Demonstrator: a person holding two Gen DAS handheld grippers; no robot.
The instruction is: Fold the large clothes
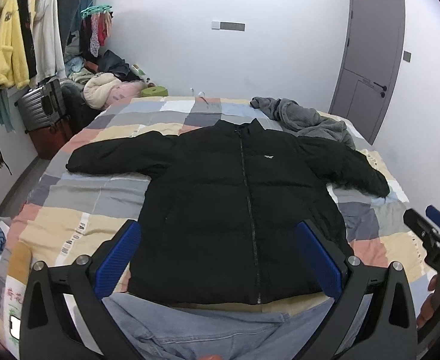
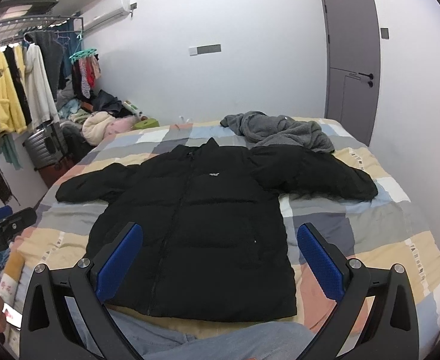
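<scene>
A black puffer jacket (image 1: 238,198) lies flat and zipped on the checked bedspread, front up, both sleeves spread out to the sides. It also shows in the right wrist view (image 2: 202,228). My left gripper (image 1: 220,249) is open and empty, held above the jacket's hem. My right gripper (image 2: 220,252) is open and empty, held above the jacket's lower right part. The right gripper shows at the right edge of the left wrist view (image 1: 429,228). The left gripper shows at the left edge of the right wrist view (image 2: 7,225).
A grey fleece garment (image 1: 307,117) lies crumpled at the bed's far right, near the jacket's right sleeve. A clothes rack (image 1: 28,36), a suitcase (image 1: 40,105) and piled clothes stand left of the bed. A grey door (image 1: 370,60) is at the back right. Blue jeans (image 1: 208,330) lie at the near edge.
</scene>
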